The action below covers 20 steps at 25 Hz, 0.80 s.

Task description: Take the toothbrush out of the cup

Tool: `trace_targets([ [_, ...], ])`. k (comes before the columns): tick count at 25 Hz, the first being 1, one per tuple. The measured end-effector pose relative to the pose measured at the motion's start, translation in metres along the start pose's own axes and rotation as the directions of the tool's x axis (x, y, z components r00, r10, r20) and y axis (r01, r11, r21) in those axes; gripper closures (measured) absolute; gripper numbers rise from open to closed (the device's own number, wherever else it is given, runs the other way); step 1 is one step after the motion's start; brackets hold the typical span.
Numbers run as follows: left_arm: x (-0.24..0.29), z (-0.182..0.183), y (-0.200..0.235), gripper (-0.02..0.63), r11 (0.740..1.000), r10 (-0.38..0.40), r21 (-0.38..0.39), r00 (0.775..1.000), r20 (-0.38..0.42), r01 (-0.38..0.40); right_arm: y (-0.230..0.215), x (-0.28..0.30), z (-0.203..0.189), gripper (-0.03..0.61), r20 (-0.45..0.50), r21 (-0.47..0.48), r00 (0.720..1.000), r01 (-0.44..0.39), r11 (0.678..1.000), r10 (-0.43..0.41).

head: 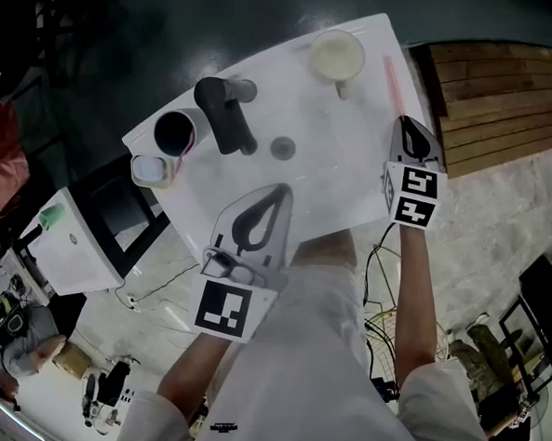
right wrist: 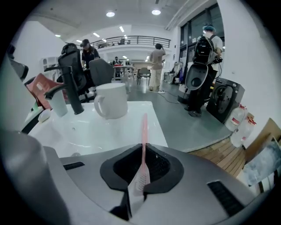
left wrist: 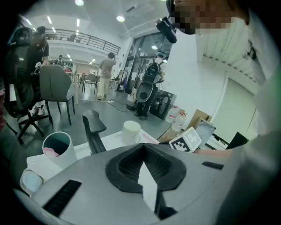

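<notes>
The right gripper pinches the toothbrush, handle jutting ahead near the cup. The left gripper sits closed, empty.

Slim pink toothbrush beside white mug

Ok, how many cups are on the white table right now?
2: a white mug at the far edge, and a tall cup left of the black tap. The small round pot beside the tall cup may be a third.
</notes>
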<state>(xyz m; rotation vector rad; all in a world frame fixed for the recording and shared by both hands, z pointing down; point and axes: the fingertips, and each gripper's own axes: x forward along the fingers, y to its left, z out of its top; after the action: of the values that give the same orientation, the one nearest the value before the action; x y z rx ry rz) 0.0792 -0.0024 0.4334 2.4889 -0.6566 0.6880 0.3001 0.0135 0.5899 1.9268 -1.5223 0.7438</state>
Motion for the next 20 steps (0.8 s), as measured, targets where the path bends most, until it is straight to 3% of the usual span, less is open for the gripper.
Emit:
trace_targets([
  [3,0.004,0.001,0.000,0.611,1.000,0.000,-0.002,1.000,0.002,0.000,0.002,0.006,-0.006,0.563,-0.057,-0.059,0.998,-0.026,0.998,0.022],
  [8,0.006,0.001,-0.001,0.611,1.000,0.001,-0.006,1.000,0.003,-0.001,0.003,0.007,-0.008,0.563,-0.065,-0.097,0.998,-0.019,0.995,0.012],
  [20,-0.013,0.011,-0.001,0.611,1.000,0.016,-0.004,0.999,0.049,-0.016,0.008,-0.017,0.020,0.555,0.012,-0.083,1.000,-0.013,0.996,0.014],
])
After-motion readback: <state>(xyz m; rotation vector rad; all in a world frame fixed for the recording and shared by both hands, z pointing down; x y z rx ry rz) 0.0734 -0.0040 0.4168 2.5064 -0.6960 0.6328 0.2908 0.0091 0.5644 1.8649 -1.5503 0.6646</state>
